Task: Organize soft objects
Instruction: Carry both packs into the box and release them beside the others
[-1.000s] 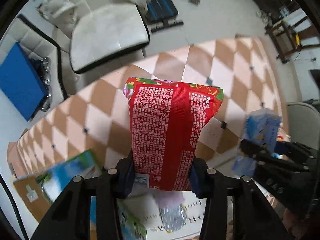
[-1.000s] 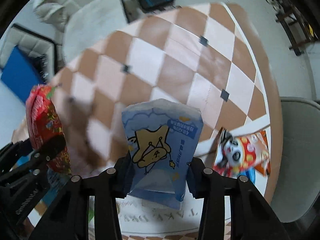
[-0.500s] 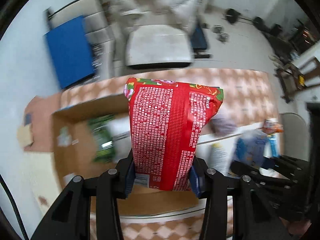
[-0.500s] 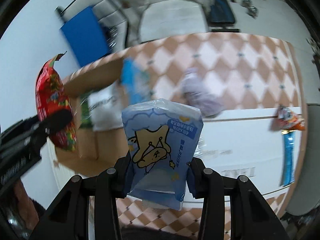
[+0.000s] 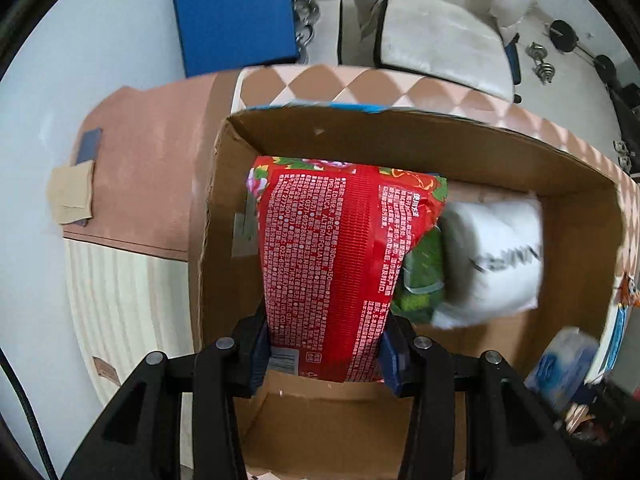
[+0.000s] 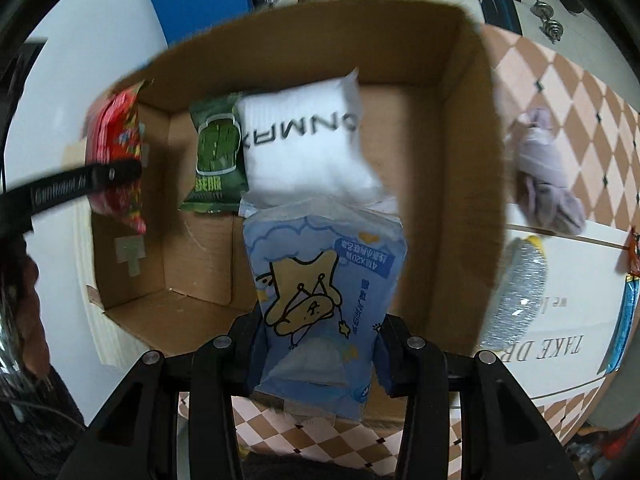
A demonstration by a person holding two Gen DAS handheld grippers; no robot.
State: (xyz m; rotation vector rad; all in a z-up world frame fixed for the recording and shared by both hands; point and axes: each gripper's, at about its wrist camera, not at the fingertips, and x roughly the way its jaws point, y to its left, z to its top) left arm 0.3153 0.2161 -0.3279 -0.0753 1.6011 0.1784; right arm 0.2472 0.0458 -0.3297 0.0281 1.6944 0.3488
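My left gripper [image 5: 324, 348] is shut on a red printed packet [image 5: 340, 264], held over the left part of an open cardboard box [image 5: 400, 144]. My right gripper [image 6: 316, 356] is shut on a light blue tissue pack with a cartoon star [image 6: 320, 300], hanging over the same cardboard box [image 6: 452, 184]. Inside the box lie a white soft pack with black letters [image 6: 308, 148] and a green snack bag [image 6: 218, 160]. The red packet [image 6: 118, 148] and the left gripper's finger show at the left of the right wrist view. The blue pack [image 5: 564, 364] shows at the lower right of the left wrist view.
Right of the box, on the checkered table [image 6: 580, 100], lie a mauve cloth bundle [image 6: 544, 176], a silver pouch [image 6: 516, 292] and a white sheet with lettering [image 6: 568, 344]. Beyond the table stand a blue board [image 5: 236, 16] and a white chair [image 5: 440, 36].
Both grippers swept sideways from above the checkered table to above the cardboard box, each keeping its packet. The view also rolled. The box now fills both views.
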